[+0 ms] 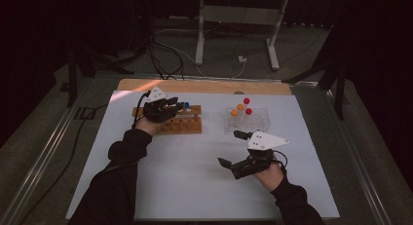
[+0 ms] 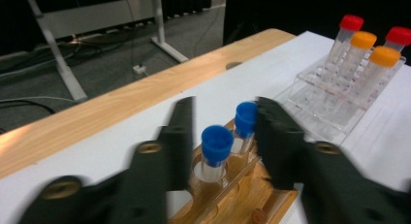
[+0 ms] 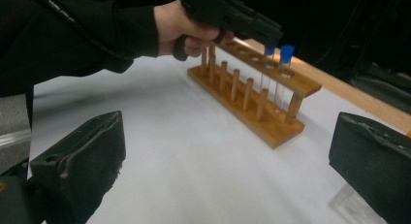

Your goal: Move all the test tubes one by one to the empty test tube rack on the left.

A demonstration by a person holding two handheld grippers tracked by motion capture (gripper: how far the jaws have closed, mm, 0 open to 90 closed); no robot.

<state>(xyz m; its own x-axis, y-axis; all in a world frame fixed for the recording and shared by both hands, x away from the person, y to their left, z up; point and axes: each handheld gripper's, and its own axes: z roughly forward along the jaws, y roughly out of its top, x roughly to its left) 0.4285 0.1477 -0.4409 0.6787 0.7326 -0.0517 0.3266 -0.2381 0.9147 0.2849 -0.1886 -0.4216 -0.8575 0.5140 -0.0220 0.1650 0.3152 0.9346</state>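
- High view: right gripper (image 1: 237, 148) nearest, jaws spread, empty, on the white table (image 1: 195, 186); left gripper (image 1: 171, 107) over wooden rack (image 1: 182, 122).
- Left gripper view: jaws parted, flanking the blue-capped tube (image 2: 216, 151) seated in the rack, pads not pressing.
- Right gripper view: tube (image 3: 268, 69) stands under the left gripper.

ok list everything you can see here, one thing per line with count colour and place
blue-capped tubes: 2, clear with blue caps, upright in the wooden rack's end holes
wooden rack: 1, brown, left on the table
clear rack: 1, transparent, right of the wooden rack
red-capped tubes: 2, in the clear rack
orange-capped tubes: 2, in the clear rack
table: 1, white top, wooden far edge
left gripper: 1, black, jaws astride a blue-capped tube, not pressing
right gripper: 1, black, open, nothing between its jaws
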